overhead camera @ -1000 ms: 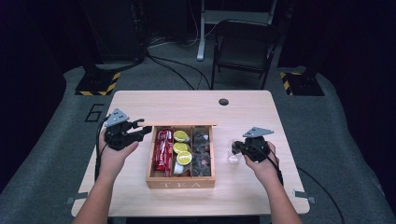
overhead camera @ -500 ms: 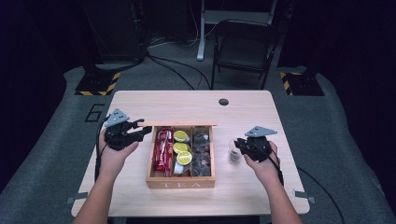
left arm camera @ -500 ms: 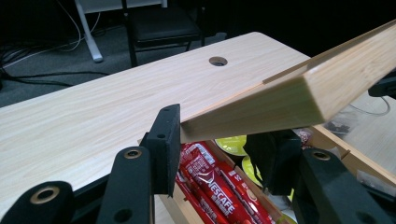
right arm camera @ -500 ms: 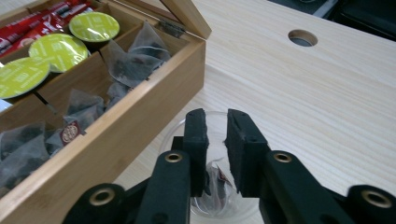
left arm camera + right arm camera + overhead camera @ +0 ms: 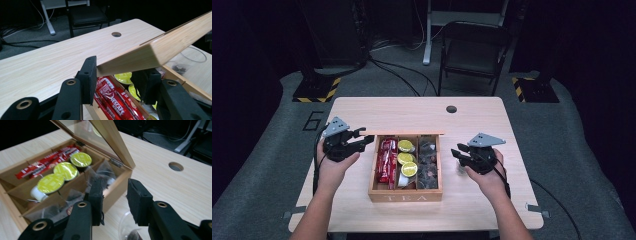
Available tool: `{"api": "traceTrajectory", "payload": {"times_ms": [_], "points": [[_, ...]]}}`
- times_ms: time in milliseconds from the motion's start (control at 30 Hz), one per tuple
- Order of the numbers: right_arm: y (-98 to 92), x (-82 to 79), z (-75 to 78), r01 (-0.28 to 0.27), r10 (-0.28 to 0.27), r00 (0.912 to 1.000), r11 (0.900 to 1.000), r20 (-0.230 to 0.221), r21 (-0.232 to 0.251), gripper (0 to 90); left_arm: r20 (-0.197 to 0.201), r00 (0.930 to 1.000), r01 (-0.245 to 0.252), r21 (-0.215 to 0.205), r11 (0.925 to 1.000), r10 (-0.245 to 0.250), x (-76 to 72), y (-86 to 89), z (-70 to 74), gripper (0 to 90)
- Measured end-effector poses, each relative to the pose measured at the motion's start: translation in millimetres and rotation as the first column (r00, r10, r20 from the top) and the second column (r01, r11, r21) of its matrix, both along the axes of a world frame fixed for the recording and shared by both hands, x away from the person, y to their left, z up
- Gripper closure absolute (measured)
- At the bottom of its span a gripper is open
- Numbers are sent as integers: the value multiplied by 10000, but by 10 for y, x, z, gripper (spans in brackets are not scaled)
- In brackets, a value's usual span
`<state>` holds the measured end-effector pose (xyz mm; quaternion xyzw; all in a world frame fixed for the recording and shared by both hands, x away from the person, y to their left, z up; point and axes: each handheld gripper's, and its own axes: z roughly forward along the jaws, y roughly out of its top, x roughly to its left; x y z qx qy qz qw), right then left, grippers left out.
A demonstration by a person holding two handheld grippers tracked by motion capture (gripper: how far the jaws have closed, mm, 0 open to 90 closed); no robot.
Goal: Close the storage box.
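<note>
Tea box (image 5: pixel 404 196) stands mid-desk with its glass-paned lid (image 5: pixel 404 133) propped open. The left gripper (image 5: pixel 362 142) pinches the lid's free corner between its jaws, as the left gripper view shows at close range (image 5: pixel 130 58).

Over the past second the left hand has kept its post. The right gripper (image 5: pixel 459 152) has drifted a little nearer the person, just beside the box's right wall. Its jaws are spread above a small clear cup (image 5: pixel 125 222) on the desk (image 5: pixel 422 112), and something dark lies in the cup's bottom. The jaws grip nothing, and the box stays open and reachable. The work looks to be at a handover point between the cup and the box's right compartment, where clear packets of dark tea (image 5: pixel 105 171) lie. It cannot be told whether the cup is about to be picked up or has been let go.

"TEA" is cut into the box's front wall. The red sachets (image 5: pixel 112 97) in the left compartment read "NESCAFE". The yellow-lidded capsules (image 5: pixel 66 170) in the middle compartment carry no legible print. A large "6" is marked on the floor mat (image 5: pixel 314 120) left of the desk.
</note>
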<state>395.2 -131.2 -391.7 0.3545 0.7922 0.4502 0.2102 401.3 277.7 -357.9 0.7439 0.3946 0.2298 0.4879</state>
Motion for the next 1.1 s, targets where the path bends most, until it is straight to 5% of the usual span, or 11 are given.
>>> {"api": "traceTrajectory", "payload": {"times_ms": [567, 1100], "points": [[326, 32, 461, -511, 501, 9954, 9986, 811, 106, 514, 258, 9997, 9, -96, 10000, -7, -99, 4, 81, 568], [493, 101, 513, -516, 515, 9924, 9987, 1114, -14, 515, 189, 9998, 36, -62, 10000, -35, -109, 8, 78, 566]]}}
